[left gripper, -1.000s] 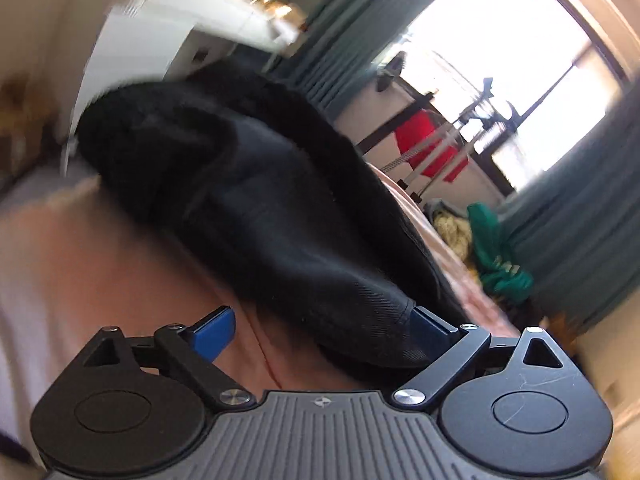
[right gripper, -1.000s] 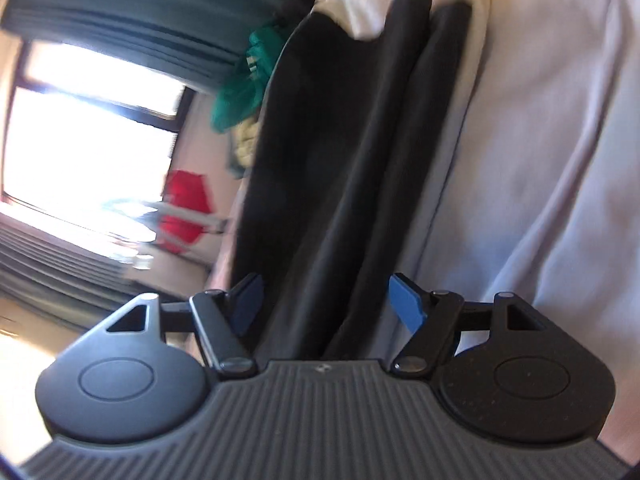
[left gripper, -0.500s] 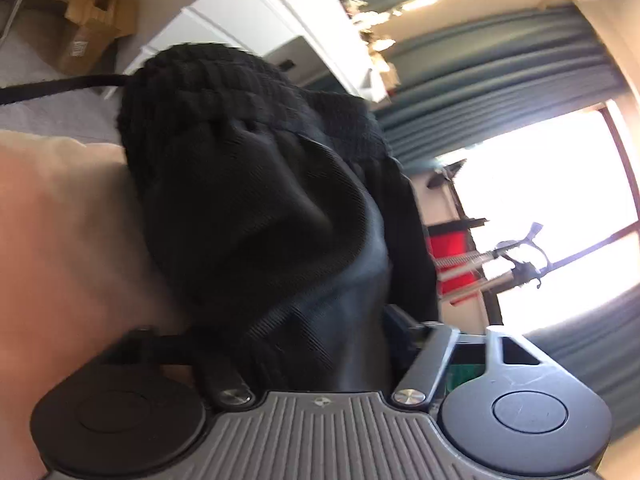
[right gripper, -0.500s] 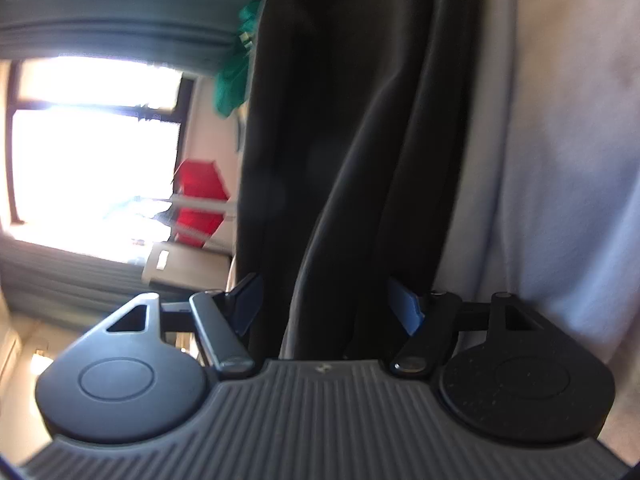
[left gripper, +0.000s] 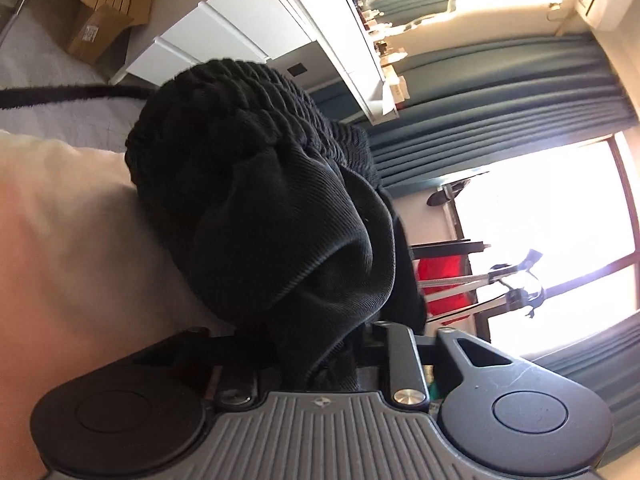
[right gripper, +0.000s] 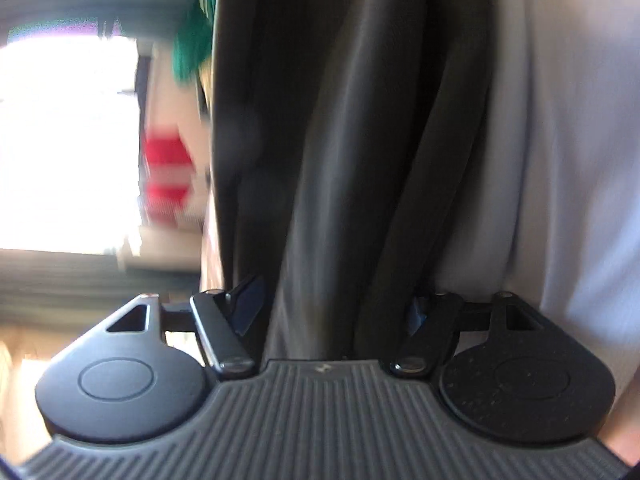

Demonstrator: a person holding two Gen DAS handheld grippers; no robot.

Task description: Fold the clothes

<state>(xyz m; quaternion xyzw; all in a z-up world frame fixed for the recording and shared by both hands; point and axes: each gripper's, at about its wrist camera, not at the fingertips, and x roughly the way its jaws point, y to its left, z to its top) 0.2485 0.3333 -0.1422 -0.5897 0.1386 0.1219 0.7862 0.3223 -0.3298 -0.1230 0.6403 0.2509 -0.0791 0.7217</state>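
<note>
Since a second ago, the black trousers (left gripper: 272, 240) have bunched into my left hand-held gripper (left gripper: 316, 364) and hang closer between the right one's fingers.

Trousers lie partly on the bed (left gripper: 68, 248), waistband end lifted; my left hand-held gripper is clamped on the gathered cloth, while the right hand-held gripper (right gripper: 332, 312) stands apart around the legs, not yet pinching. I'd close the right on both legs together, keep the two ends level and taut, then lay them over evenly; blur hides the hems.
</note>
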